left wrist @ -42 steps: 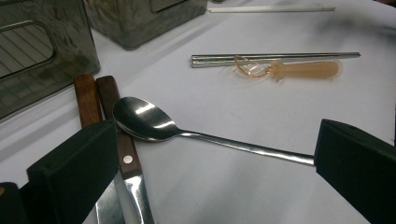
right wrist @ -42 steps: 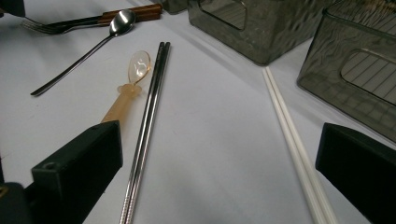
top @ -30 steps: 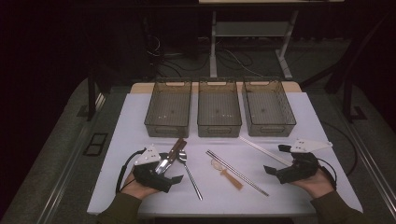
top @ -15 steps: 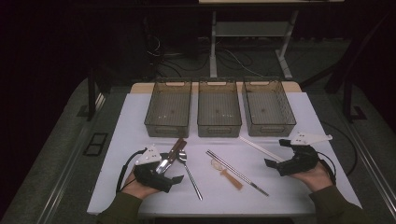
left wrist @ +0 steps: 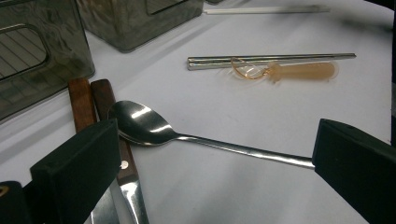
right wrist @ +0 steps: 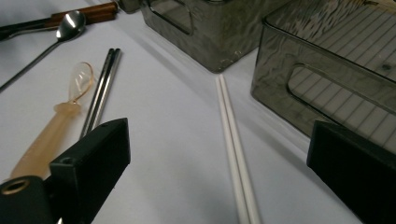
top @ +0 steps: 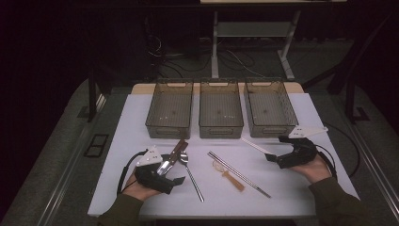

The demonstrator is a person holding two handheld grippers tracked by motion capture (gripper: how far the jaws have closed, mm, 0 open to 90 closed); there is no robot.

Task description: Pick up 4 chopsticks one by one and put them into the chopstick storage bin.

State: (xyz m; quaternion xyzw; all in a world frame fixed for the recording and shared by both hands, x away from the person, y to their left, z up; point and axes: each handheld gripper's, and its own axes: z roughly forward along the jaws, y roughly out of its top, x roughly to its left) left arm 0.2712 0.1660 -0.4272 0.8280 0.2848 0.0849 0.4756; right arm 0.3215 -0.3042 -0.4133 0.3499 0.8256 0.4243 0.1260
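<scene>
My left gripper [top: 172, 173] rests open at the near left of the white mat, its jaws on either side of a steel spoon's handle [left wrist: 233, 150] without touching it. The spoon [top: 184, 158] lies beside two wooden-handled knives [top: 177, 149]. My right gripper [top: 269, 157] is open at the right. Its jaws have just been closing a little, with a pair of white chopsticks [right wrist: 232, 140] lying on the mat between them, untouched. In the high view the white chopsticks [top: 254, 146] lie just ahead of its tips. Metal chopsticks [top: 239, 174] and a small amber spoon [top: 228, 177] lie mid-table.
Three grey see-through bins [top: 170, 129] [top: 221, 131] [top: 272, 129] stand in a row at the far side of the mat [top: 291, 197]. The right bin's wall [right wrist: 327, 70] is close to my right gripper. Dark floor and table legs lie beyond.
My right gripper has moved away from the near edge and slightly left, up to the white chopsticks. The left gripper and all the cutlery have stayed where they were.
</scene>
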